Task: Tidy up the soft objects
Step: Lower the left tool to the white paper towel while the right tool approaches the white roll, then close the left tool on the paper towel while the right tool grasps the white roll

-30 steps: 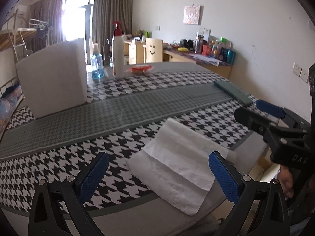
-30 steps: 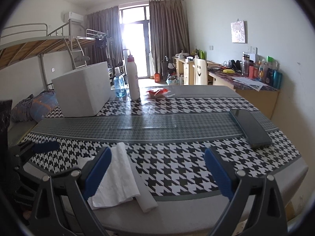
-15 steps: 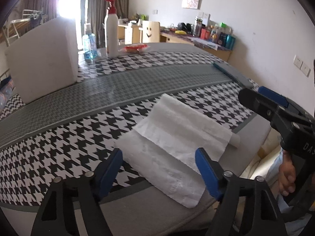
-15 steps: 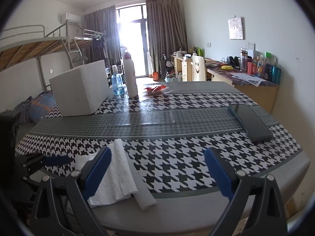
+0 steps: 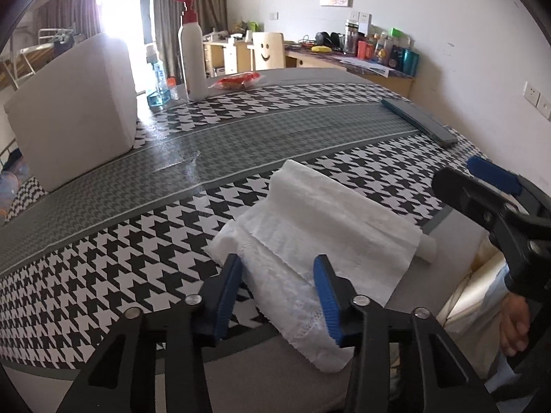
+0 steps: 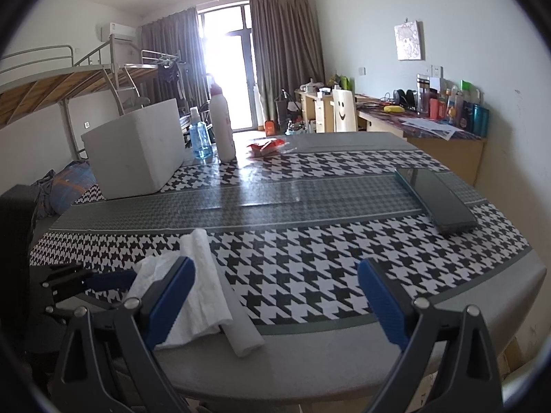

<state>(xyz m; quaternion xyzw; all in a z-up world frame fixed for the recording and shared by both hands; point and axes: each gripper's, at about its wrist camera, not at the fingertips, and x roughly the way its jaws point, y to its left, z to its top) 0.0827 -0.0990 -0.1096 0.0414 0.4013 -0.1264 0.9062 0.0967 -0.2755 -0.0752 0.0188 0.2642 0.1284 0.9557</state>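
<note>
A white paper towel roll [image 5: 344, 213] lies on the houndstooth table [image 5: 103, 258] near its front edge, with a loose sheet [image 5: 289, 296] trailing toward me. My left gripper [image 5: 279, 296] straddles the near end of that sheet, its blue pads narrowed around it but still apart. My right gripper [image 6: 275, 303] is wide open and empty above the table's front edge, with the roll [image 6: 220, 296] by its left finger. The right gripper also shows at the right of the left wrist view [image 5: 492, 192].
A white foam box [image 5: 75, 106] stands at the back left. A pump bottle [image 5: 191, 55], a blue bottle [image 5: 158, 86] and a red packet [image 5: 237, 81] are at the far edge. A dark flat case [image 6: 437, 199] lies at the right. A desk and chair stand beyond.
My left gripper has moved forward and down onto the loose sheet and its jaws have narrowed a lot. The right gripper has stayed open and hardly moved.
</note>
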